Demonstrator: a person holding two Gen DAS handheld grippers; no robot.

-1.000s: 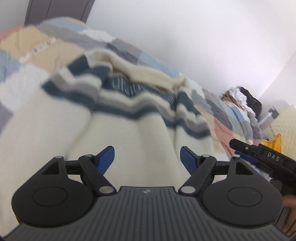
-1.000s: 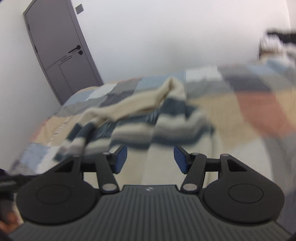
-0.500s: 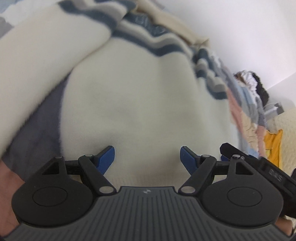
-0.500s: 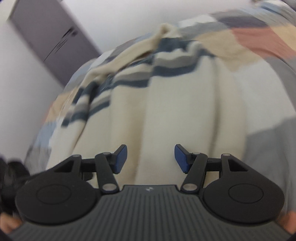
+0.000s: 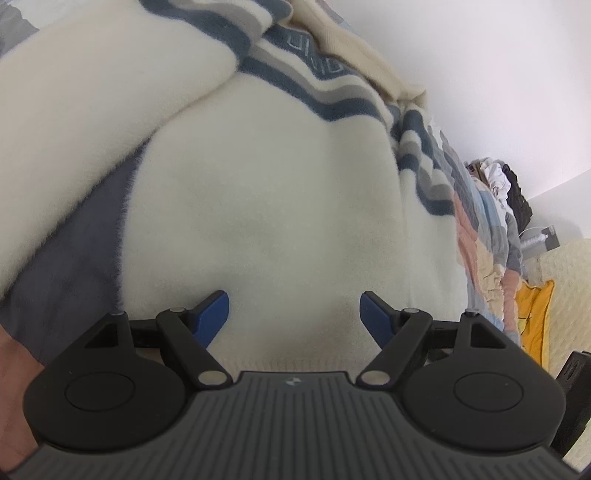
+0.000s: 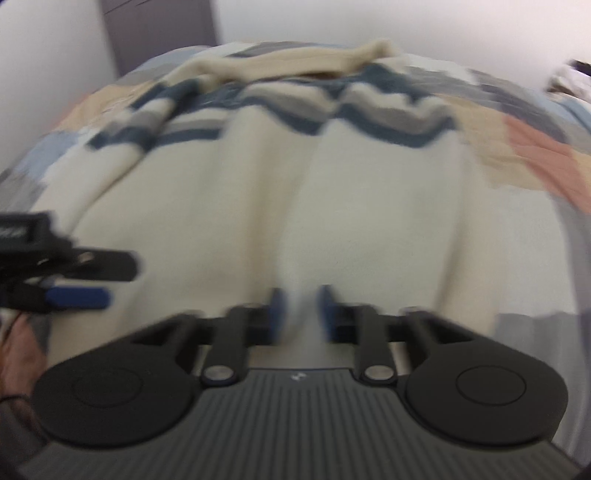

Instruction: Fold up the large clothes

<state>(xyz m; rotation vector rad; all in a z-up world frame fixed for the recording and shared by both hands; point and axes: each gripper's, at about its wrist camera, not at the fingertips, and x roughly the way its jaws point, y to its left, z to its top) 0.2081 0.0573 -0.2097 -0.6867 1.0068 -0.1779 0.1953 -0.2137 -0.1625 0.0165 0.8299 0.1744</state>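
Sweater (image 5: pixel 258 192), cream and fuzzy with blue and grey zigzag bands across the chest, lies spread on the patchwork bedspread (image 5: pixel 480 236) and fills most of both my views. Its near hem runs under my camera housings, so I cannot see the bottom edge whole, and one sleeve is cut off at the upper left of the left wrist view. The right wrist view is smeared by blur: stripes and folds read only as soft bands there, and I cannot make out the knit.

I count one sweater, two grippers, and one heap of other clothes (image 5: pixel 498 181) at the far end of the bed, too small to sort. A yellow cushion (image 5: pixel 535 317) shows at the right edge, partly hidden.

My left gripper (image 5: pixel 294 314) stands spread wide just over the cream fabric near the hem, blue pads (image 5: pixel 212 312) apart with cloth showing between them and nothing pinched. My right gripper (image 6: pixel 297 314) is closing, its blue pads drawn near together with a raised ridge of the cream cloth between them; through the blur I cannot tell for certain how firmly they press it. The left gripper also shows side-on at the left of the right wrist view.

A dark grey door (image 6: pixel 159 29) stands behind the bed.
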